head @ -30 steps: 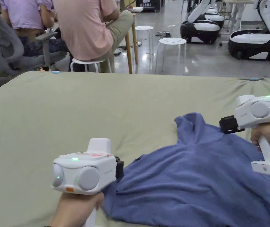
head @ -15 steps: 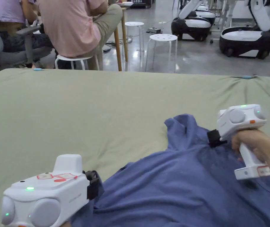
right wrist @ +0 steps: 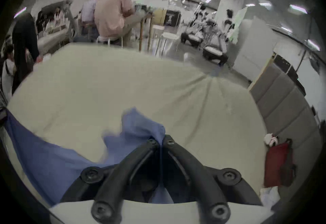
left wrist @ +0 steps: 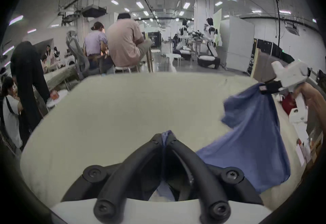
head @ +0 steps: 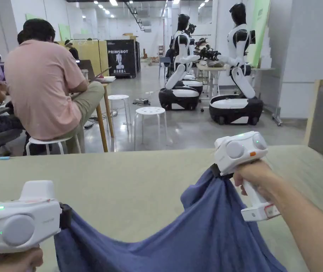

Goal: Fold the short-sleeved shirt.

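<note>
**Blue shirt hanging between two grippers**

Blue cloth is filling the low middle of the scene: the shirt (head: 192,237) is hanging in the air above the olive-green table (head: 121,184), sagging in a curve between the two tools.

On the left, the left gripper (left wrist: 165,137) is sitting low near the person's body, its white housing in a hand (head: 10,260). In the left gripper view its black jaws are pressing together on a small bunch of blue fabric that is poking out past their tips. From there the shirt's edge is dipping down and then climbing to the right.

On the right, the right gripper (right wrist: 161,141) is riding higher, well above the table. In the right gripper view its jaws are closing on a fold of the shirt, with a loose flap, perhaps a sleeve, flopping just to the left of the tips. A bare hand (head: 254,177) is gripping the white handle, and the forearm is running down to the lower right corner.

Behind the table, a person in a pink top (head: 44,85) is sitting on a white stool (head: 51,141) with their back turned. Further right, another stool (head: 150,113) is standing on the grey floor, and two black-and-white robots (head: 235,71) are standing by a far table.
</note>
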The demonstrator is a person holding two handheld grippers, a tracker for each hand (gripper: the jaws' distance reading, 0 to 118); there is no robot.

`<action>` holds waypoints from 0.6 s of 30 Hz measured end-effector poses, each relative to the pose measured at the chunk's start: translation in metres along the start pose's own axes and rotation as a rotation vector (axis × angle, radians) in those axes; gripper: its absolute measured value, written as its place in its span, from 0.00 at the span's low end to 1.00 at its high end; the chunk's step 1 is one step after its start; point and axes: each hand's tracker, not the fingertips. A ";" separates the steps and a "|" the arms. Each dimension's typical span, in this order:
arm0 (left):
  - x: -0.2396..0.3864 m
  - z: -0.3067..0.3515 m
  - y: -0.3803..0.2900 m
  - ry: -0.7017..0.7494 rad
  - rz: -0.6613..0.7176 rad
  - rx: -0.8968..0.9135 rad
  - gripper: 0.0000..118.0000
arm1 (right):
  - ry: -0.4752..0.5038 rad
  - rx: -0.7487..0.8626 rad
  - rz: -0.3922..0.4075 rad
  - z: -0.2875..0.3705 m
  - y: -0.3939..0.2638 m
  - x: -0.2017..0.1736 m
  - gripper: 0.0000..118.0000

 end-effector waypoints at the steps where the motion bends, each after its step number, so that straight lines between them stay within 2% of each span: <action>1: -0.004 0.009 0.029 -0.021 0.024 0.039 0.02 | -0.023 0.056 -0.021 0.024 0.019 0.012 0.02; 3: -0.008 0.020 0.071 -0.015 0.027 0.101 0.02 | -0.092 0.148 -0.016 0.068 0.046 0.023 0.02; 5: -0.011 0.030 0.122 0.028 -0.032 0.149 0.02 | -0.169 0.228 -0.023 0.111 0.079 0.042 0.02; 7: -0.017 0.036 0.167 0.060 -0.023 0.180 0.02 | -0.238 0.325 -0.063 0.160 0.099 0.049 0.02; 10: -0.026 0.042 0.231 0.122 -0.005 0.249 0.02 | -0.301 0.417 -0.099 0.209 0.130 0.064 0.02; 13: -0.026 0.043 0.276 0.180 -0.108 0.311 0.02 | -0.339 0.486 -0.098 0.242 0.152 0.070 0.02; 15: -0.030 0.049 0.299 0.138 -0.046 0.351 0.02 | -0.319 0.498 -0.103 0.255 0.162 0.075 0.02; 18: -0.038 0.053 0.324 0.061 0.086 0.352 0.02 | -0.364 0.534 -0.127 0.266 0.176 0.077 0.02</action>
